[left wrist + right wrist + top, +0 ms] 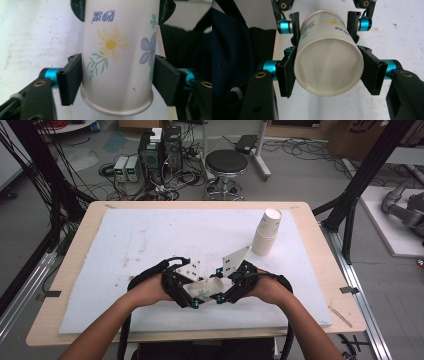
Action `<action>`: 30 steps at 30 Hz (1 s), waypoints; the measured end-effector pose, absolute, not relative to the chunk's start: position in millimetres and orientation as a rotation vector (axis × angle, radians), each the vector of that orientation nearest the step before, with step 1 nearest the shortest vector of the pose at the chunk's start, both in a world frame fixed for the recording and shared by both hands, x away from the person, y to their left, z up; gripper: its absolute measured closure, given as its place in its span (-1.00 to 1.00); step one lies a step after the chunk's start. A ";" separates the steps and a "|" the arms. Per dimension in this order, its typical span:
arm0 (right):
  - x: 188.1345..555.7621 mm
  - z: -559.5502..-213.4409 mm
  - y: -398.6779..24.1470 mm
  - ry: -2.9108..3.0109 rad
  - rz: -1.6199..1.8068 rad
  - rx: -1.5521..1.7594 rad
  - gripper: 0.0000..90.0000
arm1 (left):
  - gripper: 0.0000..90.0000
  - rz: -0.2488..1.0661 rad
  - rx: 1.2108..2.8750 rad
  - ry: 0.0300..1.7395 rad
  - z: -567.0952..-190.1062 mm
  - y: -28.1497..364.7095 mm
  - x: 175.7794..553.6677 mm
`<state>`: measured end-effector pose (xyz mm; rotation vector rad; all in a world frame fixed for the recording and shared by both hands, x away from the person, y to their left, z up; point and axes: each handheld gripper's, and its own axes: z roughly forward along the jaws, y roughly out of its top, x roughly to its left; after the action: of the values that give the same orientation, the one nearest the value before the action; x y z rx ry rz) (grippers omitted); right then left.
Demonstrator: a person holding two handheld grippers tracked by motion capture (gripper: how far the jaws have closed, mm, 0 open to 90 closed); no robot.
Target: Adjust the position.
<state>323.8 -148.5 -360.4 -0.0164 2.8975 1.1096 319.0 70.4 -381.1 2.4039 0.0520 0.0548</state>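
A white paper cup (pixel 207 287) printed with flowers lies on its side in the air between my two grippers, just above the white mat (pixel 150 240) near the table's front edge. My right gripper (pixel 328 72) is shut on the cup (pixel 329 65) near its open mouth, with both pads pressed against the wall. My left gripper (pixel 117 80) straddles the cup (pixel 117 50) at its base end, its pads right beside the wall without squeezing it. In the high view the left gripper (pixel 192 290) and right gripper (pixel 225 287) face each other over the cup.
A stack of paper cups (pixel 266 232) stands upright at the mat's right side, beyond the right gripper. The wooden table edge (pixel 320 250) runs around the mat. A black stool (pixel 226 162) and computer cases sit on the floor behind the table.
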 end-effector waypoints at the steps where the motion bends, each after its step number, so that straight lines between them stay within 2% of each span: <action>1: 323.8 -359.9 -149.8 2.896 1.120 -0.008 -0.16 | -0.48 0.063 2.334 0.092 -382.6 73.8 318.4; 2: 324.4 -359.8 -150.8 2.886 1.135 -0.013 -0.16 | -0.59 0.063 2.334 0.092 -382.6 73.8 318.4; 3: 324.1 -359.7 -152.4 2.887 1.143 -0.005 -0.16 | -0.61 0.065 2.301 0.107 -383.4 76.0 318.5; 5: 323.9 -359.7 -156.3 2.878 1.163 0.010 -0.16 | -0.61 0.072 2.204 0.140 -385.8 84.3 316.9; 14: 319.9 -362.9 -173.8 2.828 1.276 0.097 -0.17 | -0.61 0.097 2.024 0.213 -396.4 104.0 310.3; 30: 305.3 -387.0 -209.0 2.655 1.554 0.224 -0.17 | -0.61 0.092 1.851 0.252 -408.9 108.7 303.6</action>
<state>305.3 -209.0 -387.0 0.2237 2.6546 1.5545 303.6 108.7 -408.9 1.8512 0.2521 0.0920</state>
